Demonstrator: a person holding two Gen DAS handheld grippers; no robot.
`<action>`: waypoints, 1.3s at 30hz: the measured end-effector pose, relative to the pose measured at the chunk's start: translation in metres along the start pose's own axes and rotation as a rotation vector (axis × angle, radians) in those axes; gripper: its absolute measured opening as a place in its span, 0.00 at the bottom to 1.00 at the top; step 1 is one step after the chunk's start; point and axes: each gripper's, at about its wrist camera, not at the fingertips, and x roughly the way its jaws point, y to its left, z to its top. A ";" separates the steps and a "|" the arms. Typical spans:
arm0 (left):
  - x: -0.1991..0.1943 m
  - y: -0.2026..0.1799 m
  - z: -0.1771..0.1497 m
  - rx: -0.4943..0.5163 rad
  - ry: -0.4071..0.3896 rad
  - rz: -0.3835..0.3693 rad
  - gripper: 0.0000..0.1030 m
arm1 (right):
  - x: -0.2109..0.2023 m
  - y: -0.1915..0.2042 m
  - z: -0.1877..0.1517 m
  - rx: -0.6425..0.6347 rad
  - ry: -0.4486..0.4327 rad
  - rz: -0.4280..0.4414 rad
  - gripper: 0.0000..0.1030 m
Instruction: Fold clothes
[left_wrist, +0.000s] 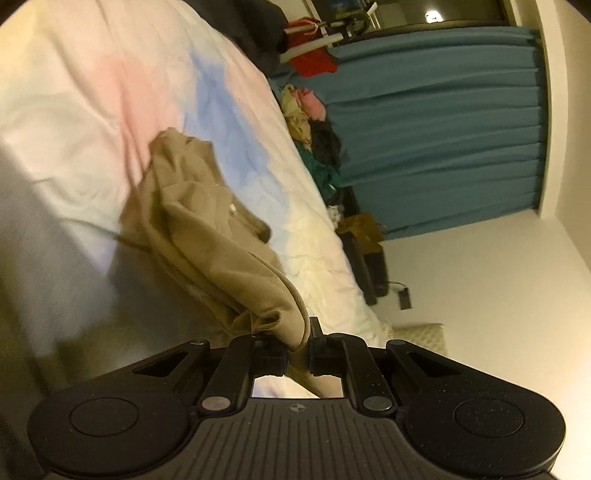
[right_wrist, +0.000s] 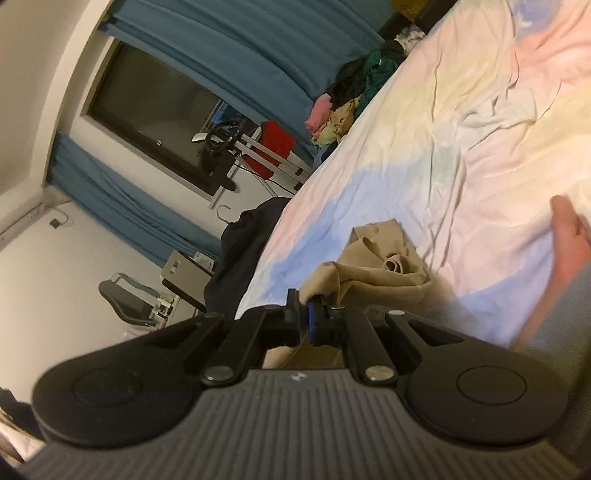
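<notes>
Two pinches on one soft tan cloth garment — one at each end. Left black two-finger gripper closed tight on a thick rolled edge of the tan cloth. Right black two-finger gripper closed on another bunched bit of the same cloth. Rest of the garment slumped in a wrinkly heap on the pastel tie-dye bedsheet, about midway across the bed, nearer the side edge where the pile of mixed clothes sits by the blue pleated curtain.

Probably the spreading-out step, before any real fold. Not flat yet — lots of lumps and twists.

To do it well:
- Keep both pinches tight. No letting go while lifting.
- Lift up and pull the two ends apart, slow and even, until the cloth hangs straight with no twist.
- Give a small shake if a sleeve or leg hides inside the heap.
- Lay it down flat on a smooth part of the bedsheet, away from the side edge, so nothing slides off.
- Watch the bare hand resting on the sheet in the right wrist view — room needed there.

Hard to tell what kind of garment. Small pale spot on it, maybe a button or tag.
</notes>
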 end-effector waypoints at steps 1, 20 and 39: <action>0.005 -0.002 0.010 0.004 -0.003 0.012 0.12 | 0.008 0.002 0.005 -0.001 0.001 -0.001 0.07; 0.211 0.044 0.159 0.067 -0.037 0.367 0.17 | 0.260 -0.050 0.060 0.034 0.146 -0.230 0.09; 0.194 0.003 0.127 0.471 -0.101 0.358 1.00 | 0.224 -0.030 0.050 -0.107 0.147 -0.004 0.86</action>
